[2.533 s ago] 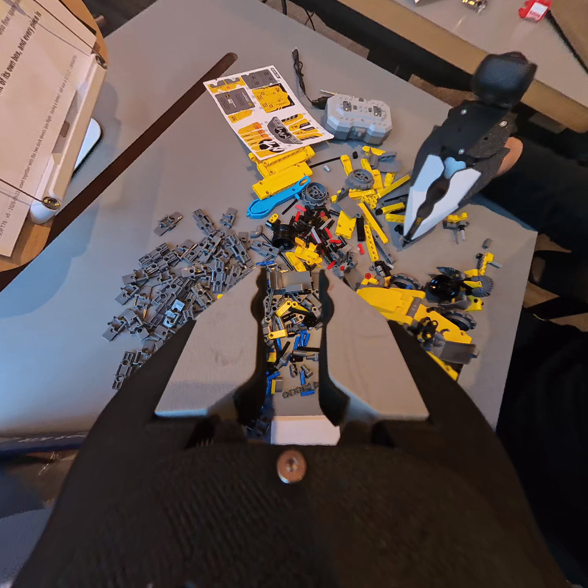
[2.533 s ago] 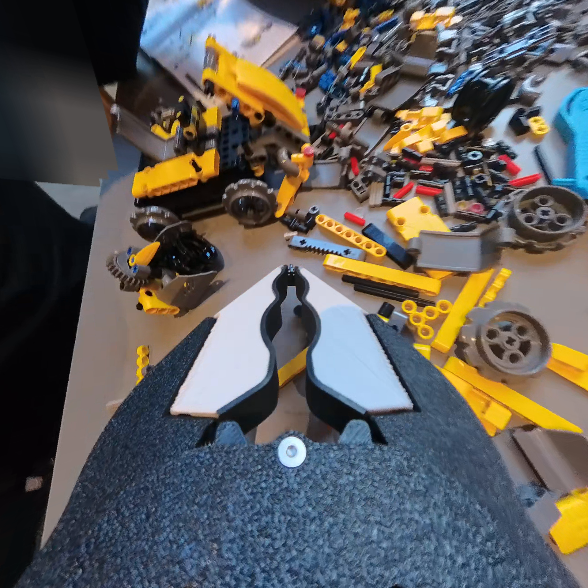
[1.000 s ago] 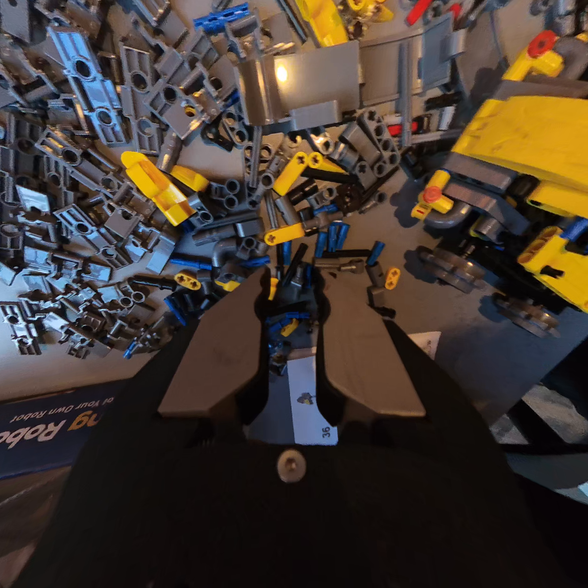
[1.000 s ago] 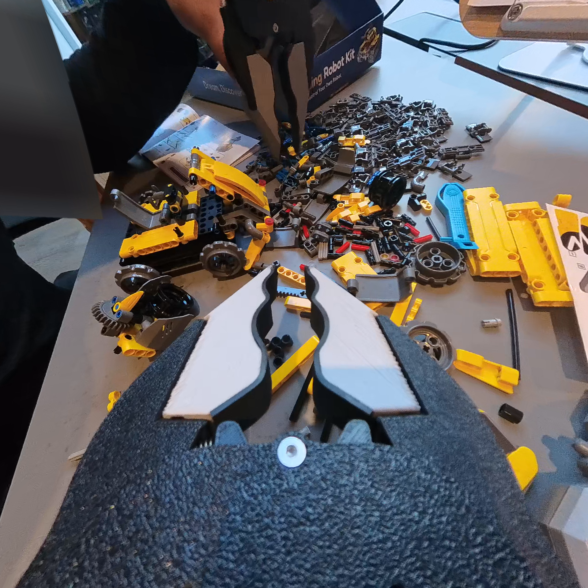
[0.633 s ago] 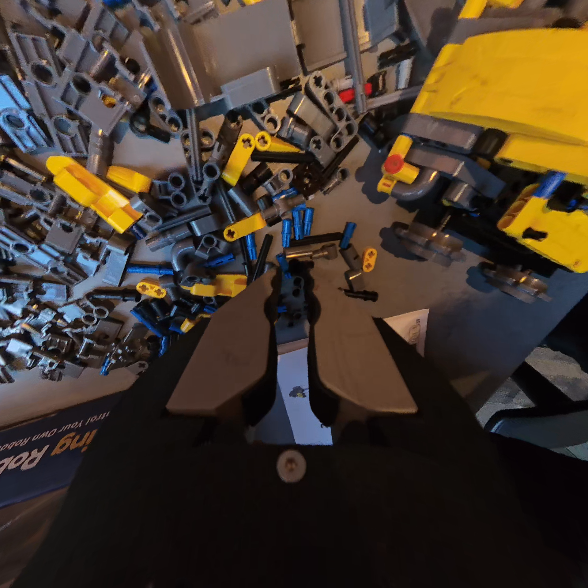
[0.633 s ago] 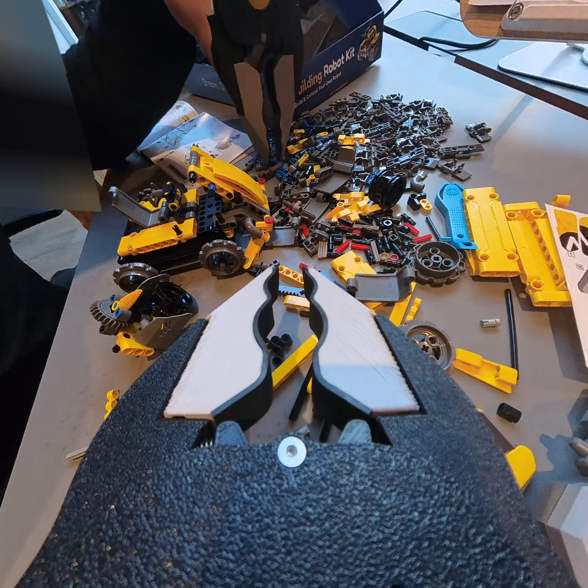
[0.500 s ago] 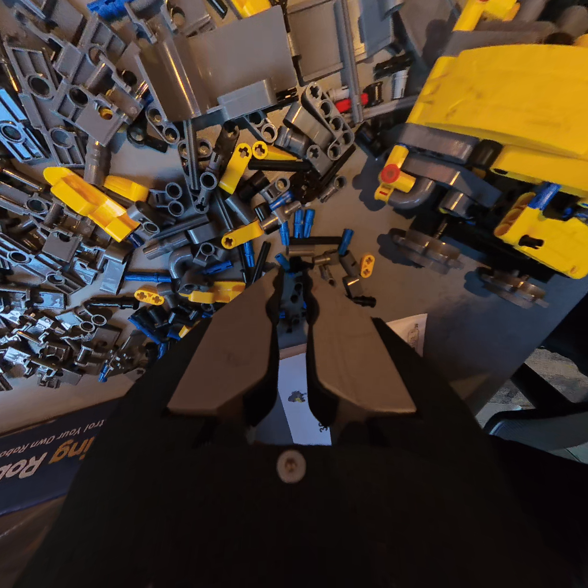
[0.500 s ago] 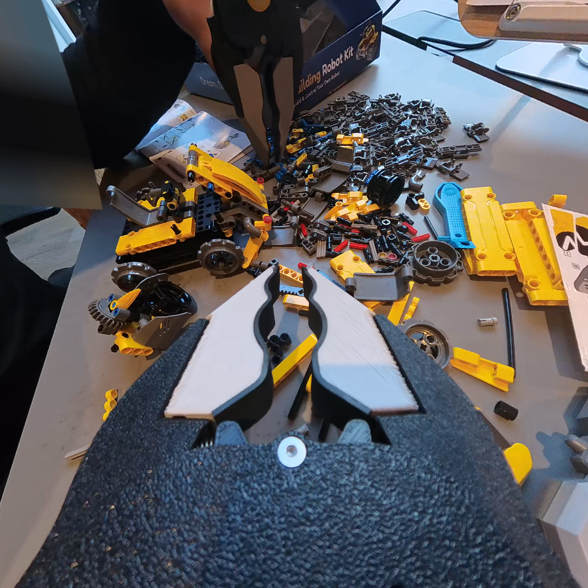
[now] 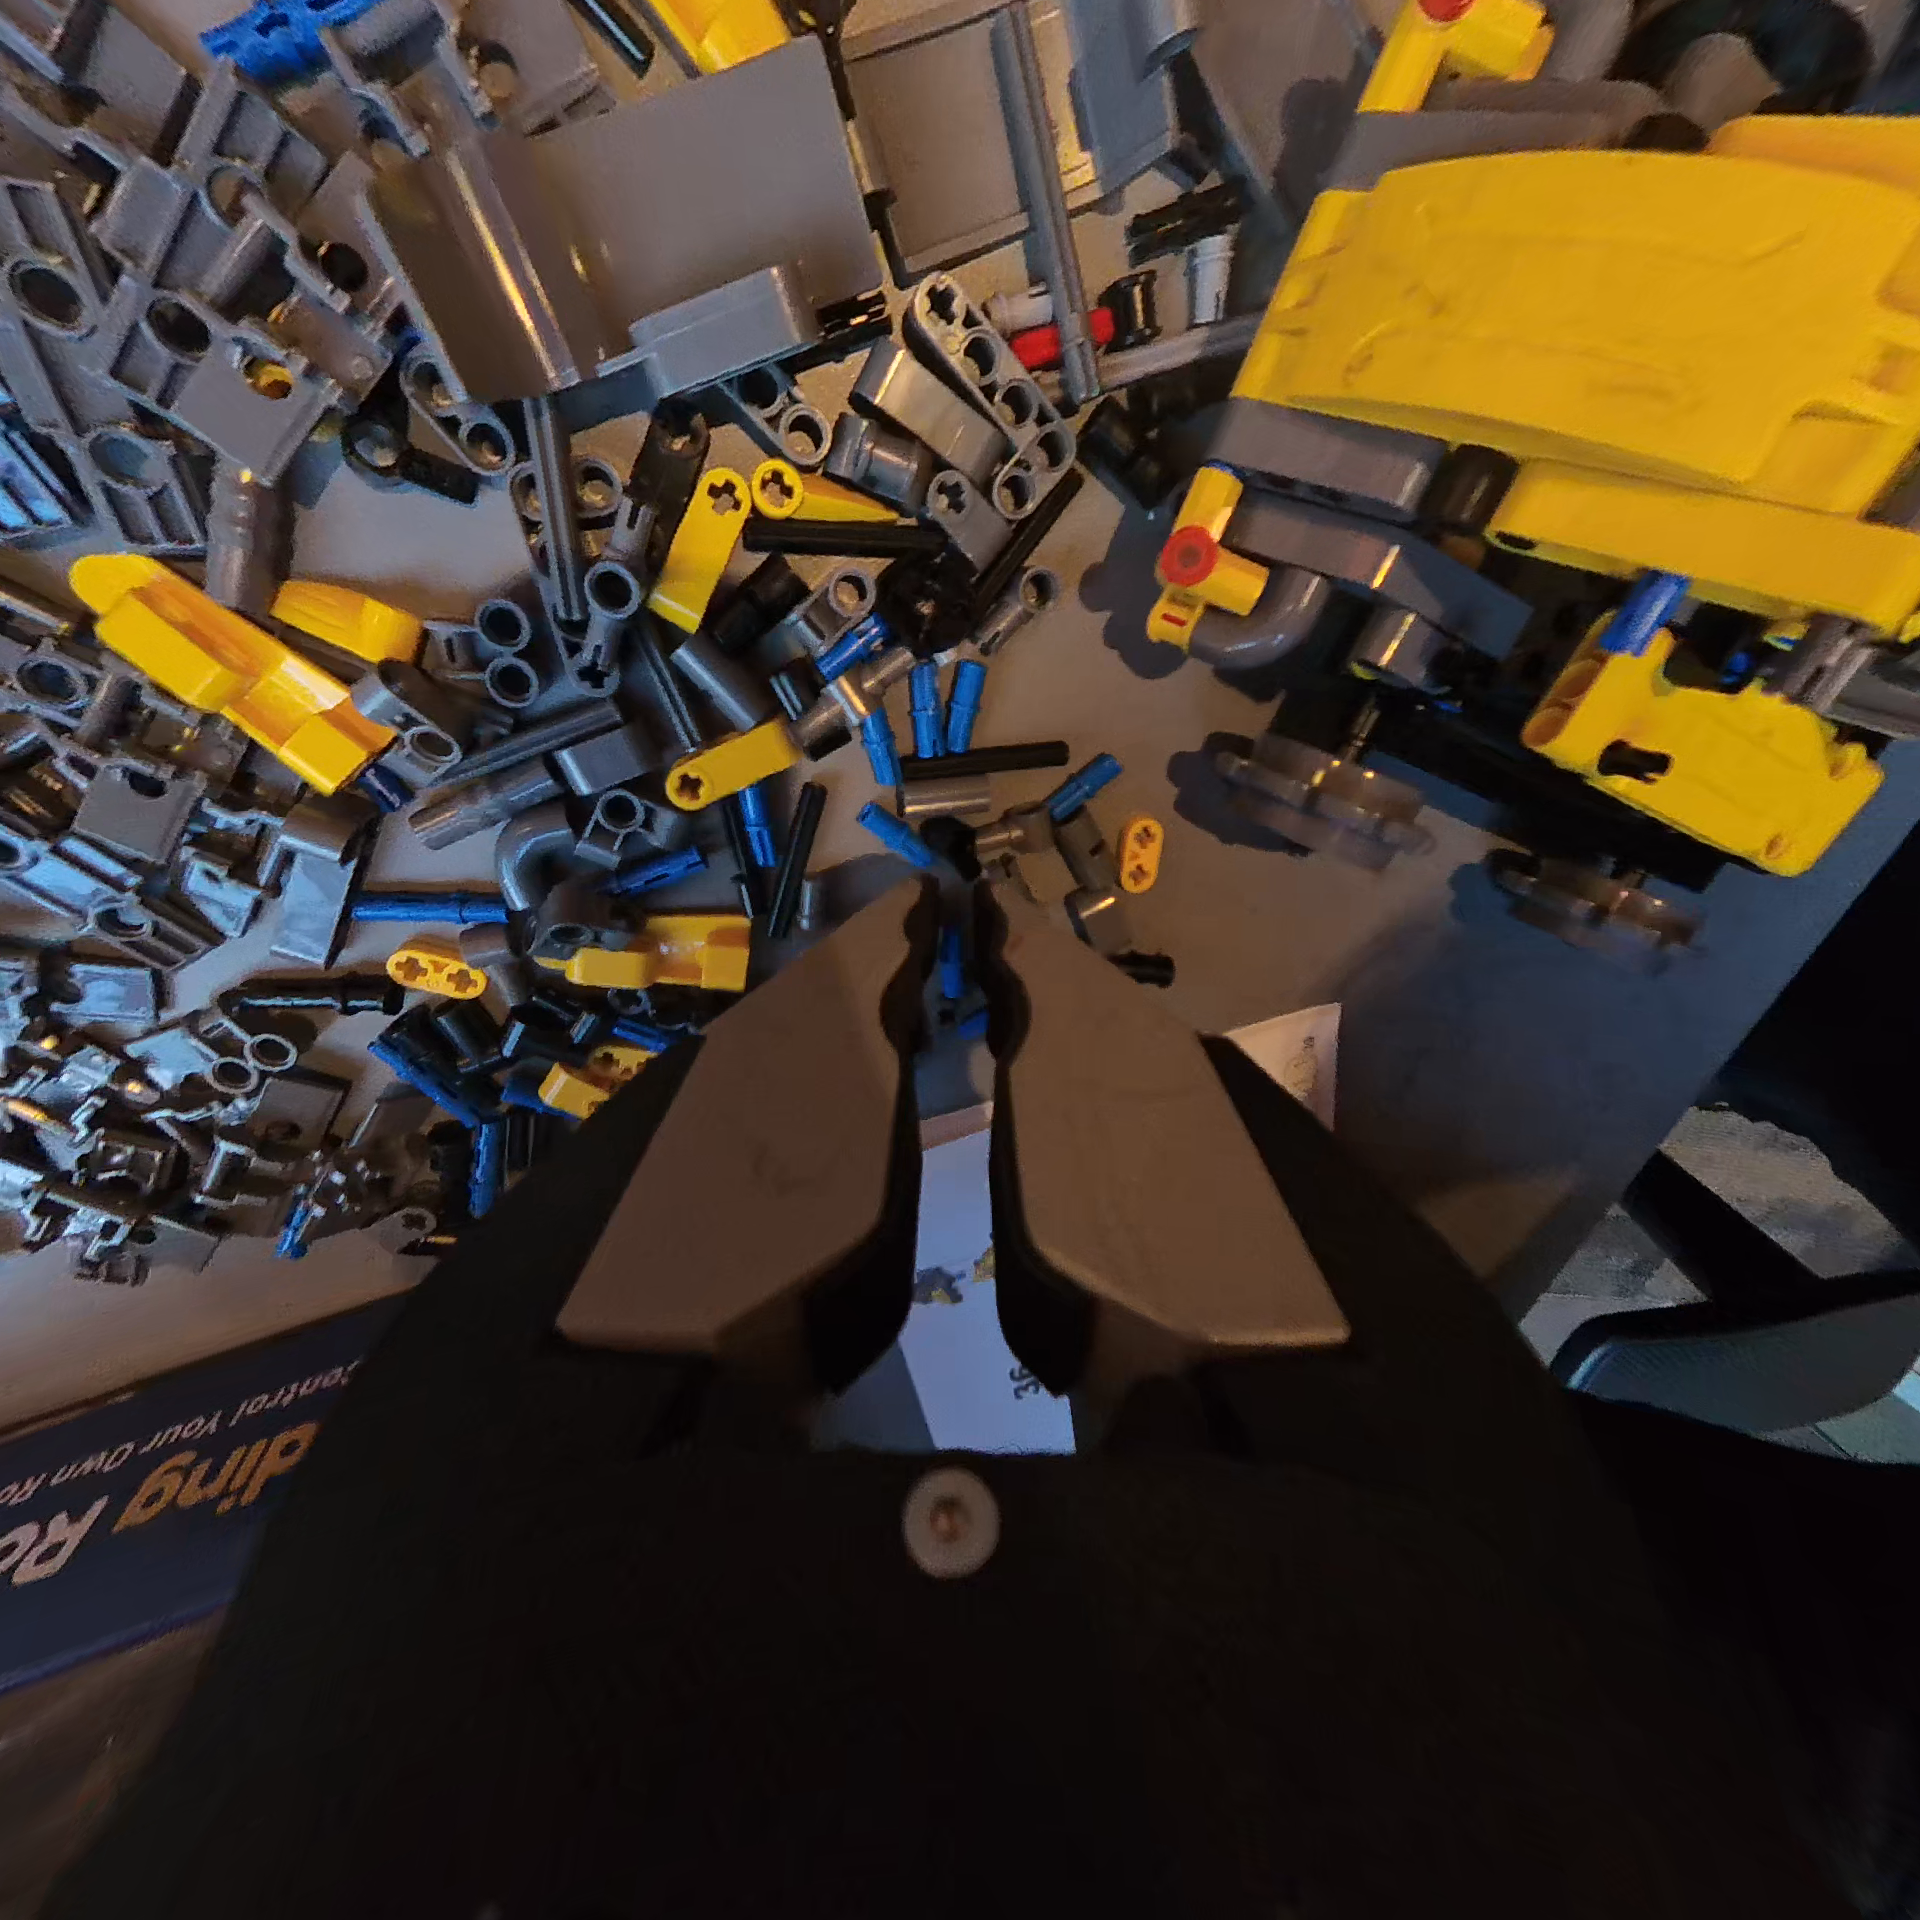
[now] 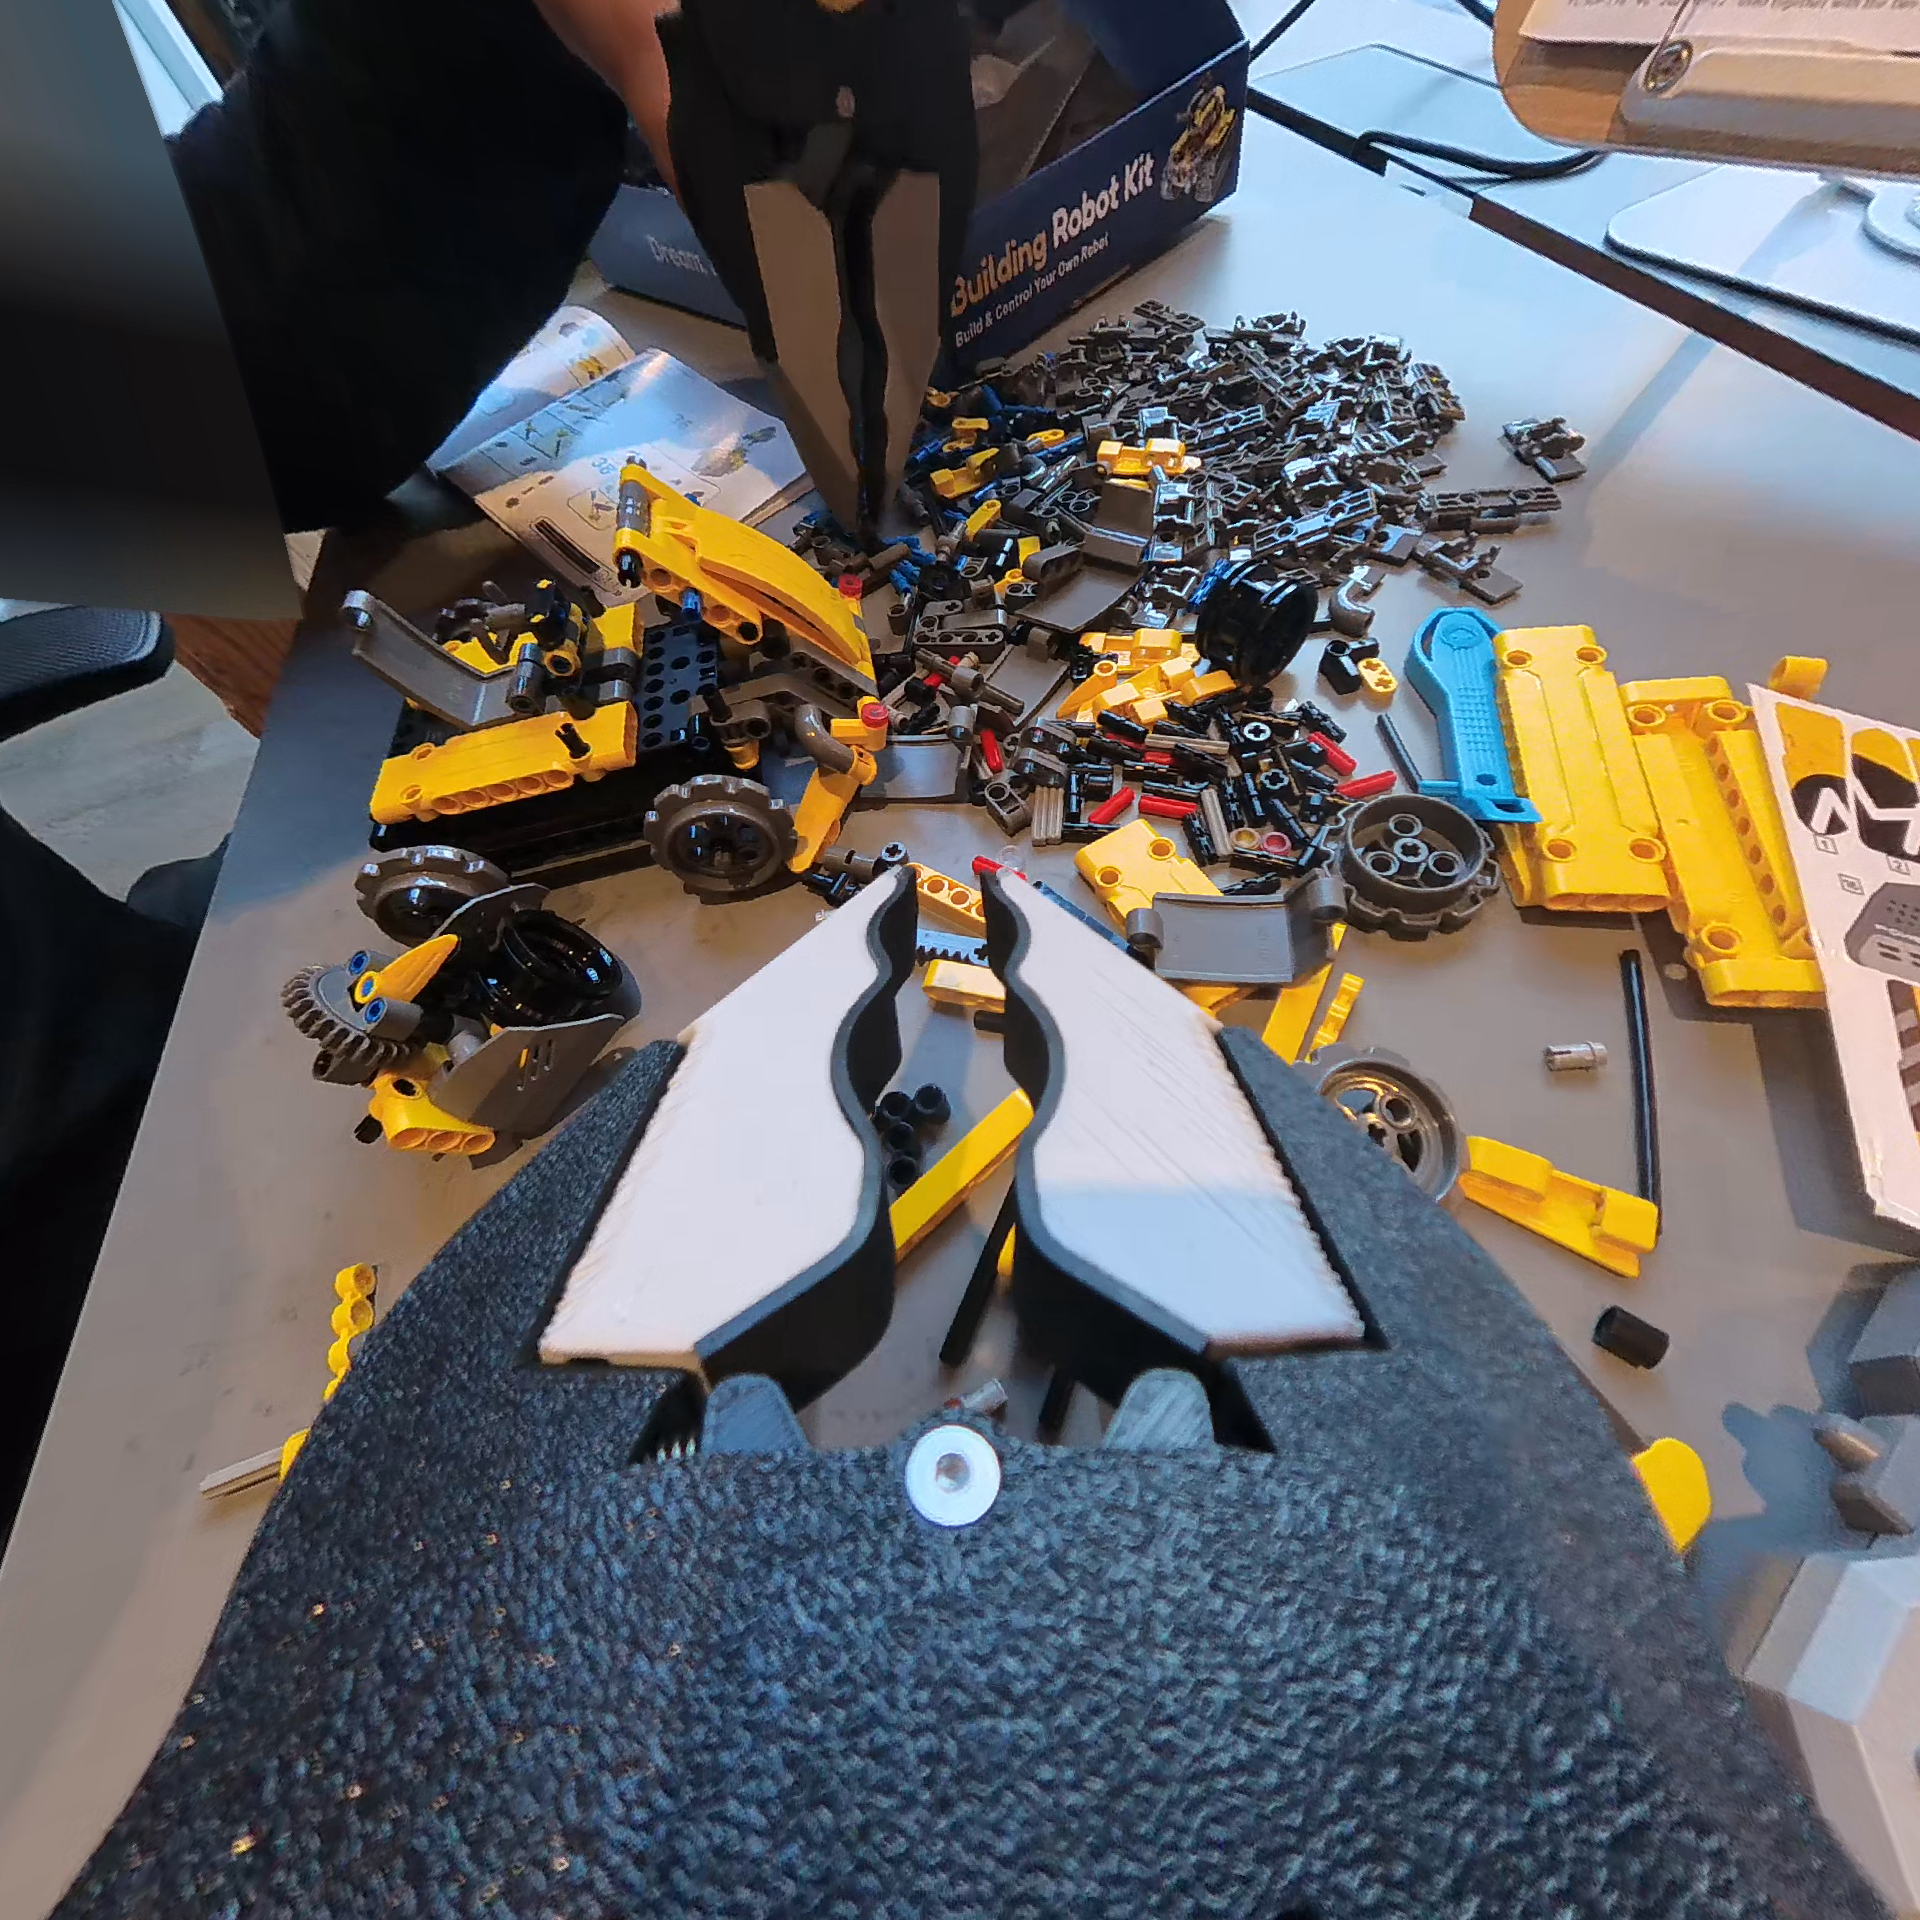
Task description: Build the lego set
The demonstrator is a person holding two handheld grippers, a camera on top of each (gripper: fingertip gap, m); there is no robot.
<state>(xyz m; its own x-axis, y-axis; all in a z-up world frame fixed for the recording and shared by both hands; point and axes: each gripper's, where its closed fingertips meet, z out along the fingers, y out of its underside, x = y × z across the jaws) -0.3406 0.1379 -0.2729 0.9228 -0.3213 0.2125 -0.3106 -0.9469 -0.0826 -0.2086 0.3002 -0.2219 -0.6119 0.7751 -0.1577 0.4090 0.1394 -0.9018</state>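
Note:
My left gripper [image 9: 951,885] points down into a pile of small blue, black and grey pins [image 9: 914,727] beside a part-built yellow vehicle [image 9: 1558,312]. Its jaws are nearly together and pinch a small black piece [image 9: 940,836] at the tips. The right wrist view shows it [image 10: 860,509] standing tip-down on the pile. My right gripper [image 10: 948,883] hovers above the table with its jaws slightly apart and empty. Beneath it lie yellow beams [image 10: 961,1153] and a toothed rack [image 10: 951,948]. The vehicle [image 10: 644,727] is to its front left.
A blue box [image 10: 1091,208] and an open booklet [image 10: 623,436] lie at the far side. Grey links [image 10: 1247,436], a blue tool [image 10: 1465,707], yellow panels [image 10: 1621,769], a sticker sheet [image 10: 1860,935] and a small gear assembly [image 10: 457,1018] surround the vehicle. The table edge [image 10: 239,831] runs along the left. Left tips to right tips: about 20 centimetres.
My left gripper came down close over the pile and its jaws narrowed onto a small dark piece. My right gripper drew back and opened a little, then held still.

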